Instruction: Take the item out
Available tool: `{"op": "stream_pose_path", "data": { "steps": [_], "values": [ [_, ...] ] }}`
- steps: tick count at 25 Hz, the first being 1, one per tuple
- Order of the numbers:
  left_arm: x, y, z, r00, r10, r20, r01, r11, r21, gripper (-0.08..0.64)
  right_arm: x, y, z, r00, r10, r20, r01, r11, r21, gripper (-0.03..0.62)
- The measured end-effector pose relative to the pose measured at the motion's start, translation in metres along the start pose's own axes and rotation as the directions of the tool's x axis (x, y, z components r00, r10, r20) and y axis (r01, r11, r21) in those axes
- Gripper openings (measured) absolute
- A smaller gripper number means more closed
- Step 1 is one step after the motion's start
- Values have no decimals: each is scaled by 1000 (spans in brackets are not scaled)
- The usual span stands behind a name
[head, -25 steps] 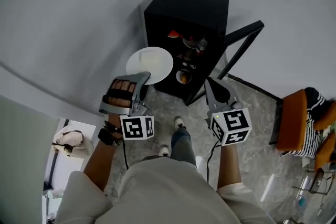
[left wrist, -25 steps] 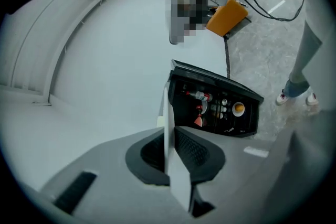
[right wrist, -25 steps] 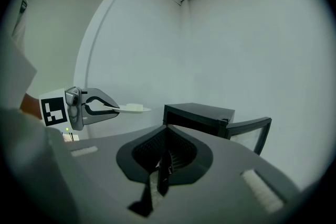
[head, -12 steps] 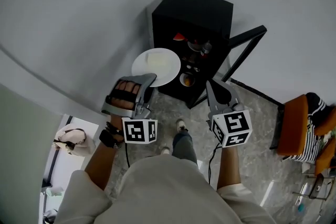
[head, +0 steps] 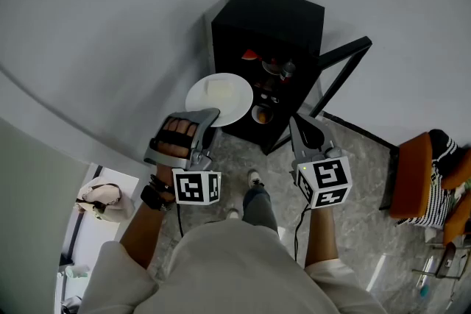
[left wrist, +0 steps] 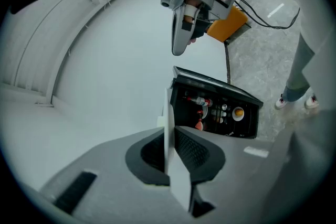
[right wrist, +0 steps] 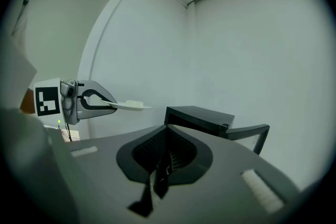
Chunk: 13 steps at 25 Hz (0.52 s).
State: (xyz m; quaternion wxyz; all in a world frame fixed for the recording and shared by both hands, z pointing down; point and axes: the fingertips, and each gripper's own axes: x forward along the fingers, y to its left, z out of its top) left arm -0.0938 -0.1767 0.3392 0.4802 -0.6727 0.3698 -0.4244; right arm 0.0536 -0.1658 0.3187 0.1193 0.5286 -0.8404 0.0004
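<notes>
My left gripper (head: pixel 209 115) is shut on the near rim of a white plate (head: pixel 219 98), held out level in front of the black cabinet (head: pixel 268 22). A pale square piece (head: pixel 218 88) lies on the plate. In the left gripper view the plate (left wrist: pixel 168 123) stands edge-on between the pads. In the right gripper view the left gripper (right wrist: pixel 107 104) holds the plate (right wrist: pixel 128 106) out to the left of the cabinet (right wrist: pixel 199 115). My right gripper (head: pixel 299 123) is shut and empty, low in front of the cabinet's open door (head: pixel 340 70).
The cabinet's shelves hold a red item (head: pixel 249 54), a bottle (head: pixel 284 68) and a bowl with something orange (head: pixel 258 112). An orange chair (head: pixel 411 167) stands at the right. A pale bag (head: pixel 96 198) lies at the lower left. Grey marble floor (head: pixel 360 180) is underfoot.
The left gripper has drawn the plate slightly back and down, away from the cabinet front. The right gripper has hardly moved.
</notes>
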Motion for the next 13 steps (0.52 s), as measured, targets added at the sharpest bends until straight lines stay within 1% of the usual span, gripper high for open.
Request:
{"op": "stream_pose_path", "data": {
  "steps": [13],
  "values": [
    [-5,-6,4,1000,0,12,0,1000,5,20,-4,4,-6,1000,3,-1,-3,1000,-12,6]
  ]
}}
